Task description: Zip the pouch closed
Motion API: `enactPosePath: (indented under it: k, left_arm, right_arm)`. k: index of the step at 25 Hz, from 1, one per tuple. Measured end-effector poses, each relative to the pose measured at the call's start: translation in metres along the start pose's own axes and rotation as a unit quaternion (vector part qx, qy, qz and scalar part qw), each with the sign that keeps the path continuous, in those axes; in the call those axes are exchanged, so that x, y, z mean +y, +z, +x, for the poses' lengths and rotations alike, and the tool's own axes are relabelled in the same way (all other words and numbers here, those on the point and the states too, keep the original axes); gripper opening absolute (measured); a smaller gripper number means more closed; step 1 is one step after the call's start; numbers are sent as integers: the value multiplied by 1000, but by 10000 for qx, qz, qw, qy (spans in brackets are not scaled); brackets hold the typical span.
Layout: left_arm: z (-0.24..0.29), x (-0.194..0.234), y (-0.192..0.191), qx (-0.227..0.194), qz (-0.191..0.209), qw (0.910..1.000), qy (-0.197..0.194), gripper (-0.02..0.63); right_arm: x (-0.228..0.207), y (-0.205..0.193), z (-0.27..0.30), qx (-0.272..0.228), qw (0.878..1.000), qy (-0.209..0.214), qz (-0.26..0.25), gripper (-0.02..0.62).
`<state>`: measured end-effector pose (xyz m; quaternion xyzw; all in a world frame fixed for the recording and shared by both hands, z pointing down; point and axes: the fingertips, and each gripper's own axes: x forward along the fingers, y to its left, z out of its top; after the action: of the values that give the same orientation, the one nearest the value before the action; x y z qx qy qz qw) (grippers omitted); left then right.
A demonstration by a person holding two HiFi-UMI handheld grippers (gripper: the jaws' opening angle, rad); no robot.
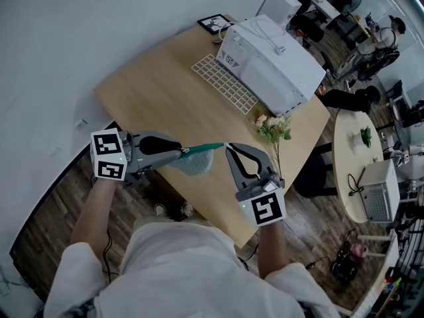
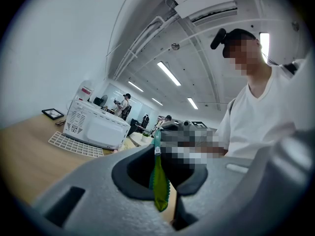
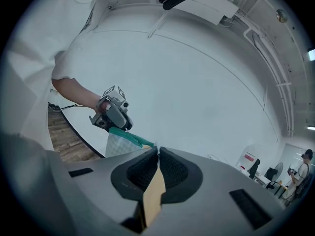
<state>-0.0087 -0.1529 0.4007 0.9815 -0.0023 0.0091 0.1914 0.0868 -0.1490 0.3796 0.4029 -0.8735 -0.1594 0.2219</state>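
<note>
**Pouch held taut in the air, zip state unclear**

Left gripper (image 1: 180, 152) clenched on one end of the pouch (image 1: 196, 165); green cloth sits pinched between its jaws in the left gripper view. Right gripper (image 1: 228, 148) also clenched, nipping the other end of the teal zipper strip (image 1: 207, 147). A small pale bit shows at its tips, probably the pull, not certain. The pouch hangs between the two, clear of the table (image 1: 152, 91), just over its near edge.

Progress: the strip runs as one straight taut line between the grippers, so the zip looks shut or close to it. Can't confirm. A small silver piece (image 2: 156, 151) sits on the strip just beyond the left jaws; if that is the slider, most of the run is still to do. What's left is likely a check of the seam, then setting it down.

Room: bare wood under and ahead of the pouch. The flower sprig (image 1: 271, 128) is near the right gripper and is the closest snag. The white appliance (image 1: 271, 65) and grid mat (image 1: 225, 83) are well apart, at the far side. There is open floor on the person's side.
</note>
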Motion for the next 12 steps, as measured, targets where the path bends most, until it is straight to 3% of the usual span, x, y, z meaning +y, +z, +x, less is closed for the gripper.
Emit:
enactPosePath:
  k: [12]
  left_arm:
    - [-9, -3, 4, -103, -58, 9999, 97, 48]
  right_arm:
    - [-11, -6, -9, -5, 9996, -239, 154, 15]
